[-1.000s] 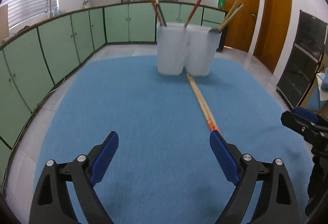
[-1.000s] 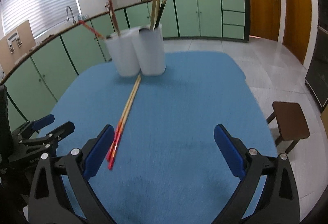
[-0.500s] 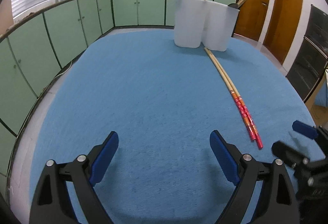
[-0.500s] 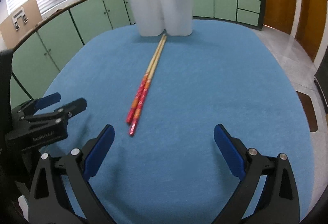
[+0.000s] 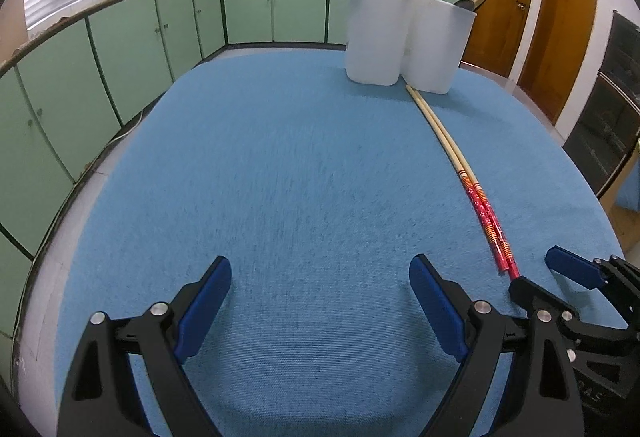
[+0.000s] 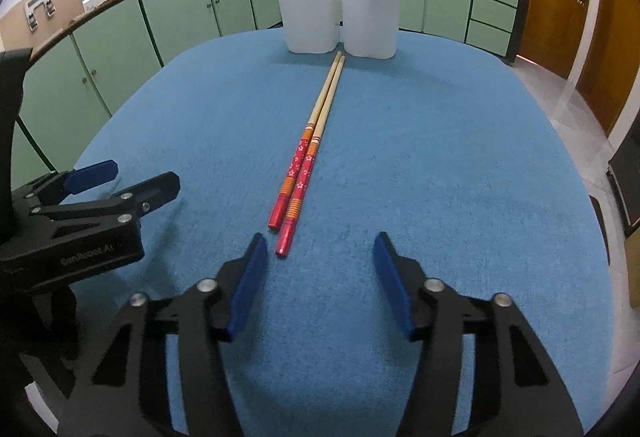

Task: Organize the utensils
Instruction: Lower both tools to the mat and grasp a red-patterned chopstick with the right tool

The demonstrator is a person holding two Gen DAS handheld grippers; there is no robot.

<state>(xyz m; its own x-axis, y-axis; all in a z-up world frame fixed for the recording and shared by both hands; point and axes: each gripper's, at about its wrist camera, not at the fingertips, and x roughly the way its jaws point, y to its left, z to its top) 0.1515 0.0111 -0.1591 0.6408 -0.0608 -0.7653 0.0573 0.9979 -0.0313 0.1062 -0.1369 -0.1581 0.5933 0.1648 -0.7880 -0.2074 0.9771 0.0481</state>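
Pair of chopsticks lies flat on blue table cloth, side by side, pale tips just short of the white twin holder, red ends toward the tongs. Holder already stocked with several utensils; this pair looks like what's left. Right gripper wide, empty, red ends just ahead of its left finger. Left gripper wide, empty, off to the chopsticks' left.

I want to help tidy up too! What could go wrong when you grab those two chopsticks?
The chopsticks lie side by side, so the right gripper, open just behind their red ends, might catch only one or roll them apart. The left gripper is close beside it, so the two could bump. The white holder already has utensils sticking out, which could block the drop.
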